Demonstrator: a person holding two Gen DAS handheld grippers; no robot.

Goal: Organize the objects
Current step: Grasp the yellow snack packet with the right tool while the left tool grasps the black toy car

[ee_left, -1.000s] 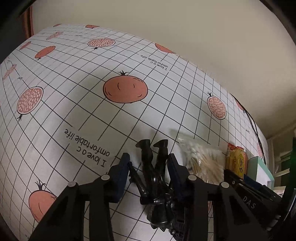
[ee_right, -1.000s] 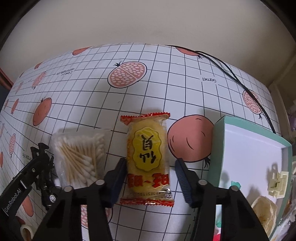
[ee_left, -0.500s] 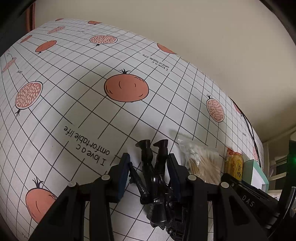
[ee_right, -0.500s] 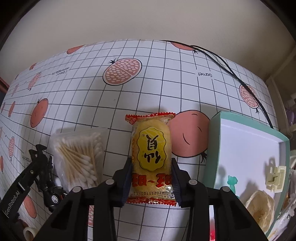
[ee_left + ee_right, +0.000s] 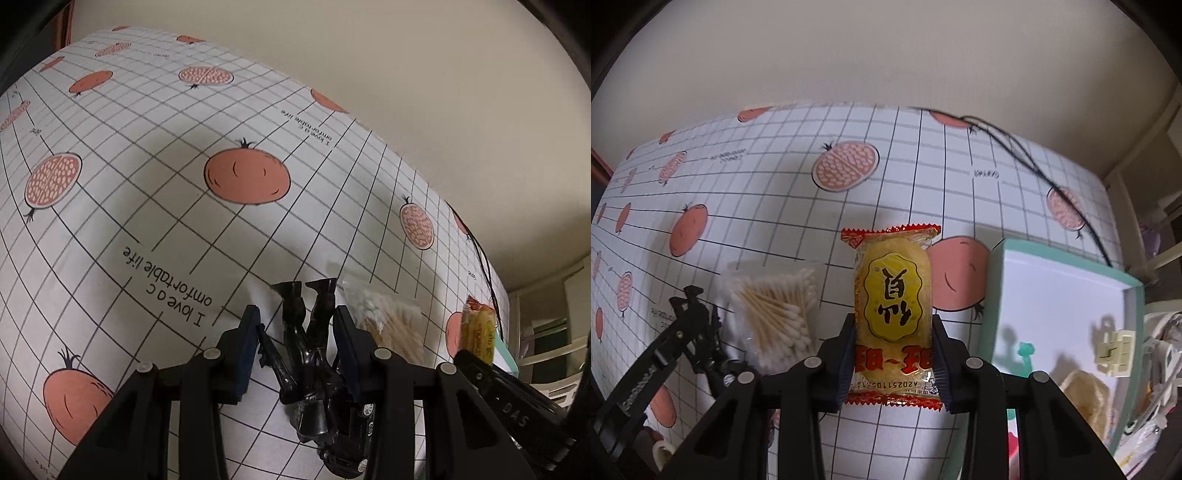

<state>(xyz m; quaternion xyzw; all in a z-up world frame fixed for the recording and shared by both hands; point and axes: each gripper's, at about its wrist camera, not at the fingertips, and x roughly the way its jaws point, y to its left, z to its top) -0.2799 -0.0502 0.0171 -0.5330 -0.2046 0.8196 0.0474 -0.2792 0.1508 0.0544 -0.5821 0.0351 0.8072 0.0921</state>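
The right gripper point(image 5: 893, 354) clamps a crinkly yellow snack packet point(image 5: 892, 314) above the gridded tablecloth point(image 5: 775, 192), beside a teal box point(image 5: 1060, 306). The left gripper point(image 5: 295, 347), parted, straddles a glossy black toy point(image 5: 314, 369) near bagged cotton swabs point(image 5: 388, 325).

Dim, warm indoor light throughout, with soft broad shadows falling across the checked tablecloth point(image 5: 155, 155) and darker ones cast inside the white box point(image 5: 1060, 295). Strong fisheye bending everywhere, curving the grid lines and the wall point(image 5: 886, 55) edge, with black vignetting in every corner. Slightly smeared on the right wrist view, especially at the cotton swabs point(image 5: 775, 314) and the cable point(image 5: 1034, 162), sharper on the left wrist view apart from softness near the rim; faint sheen on the snack wrapper point(image 5: 892, 306).
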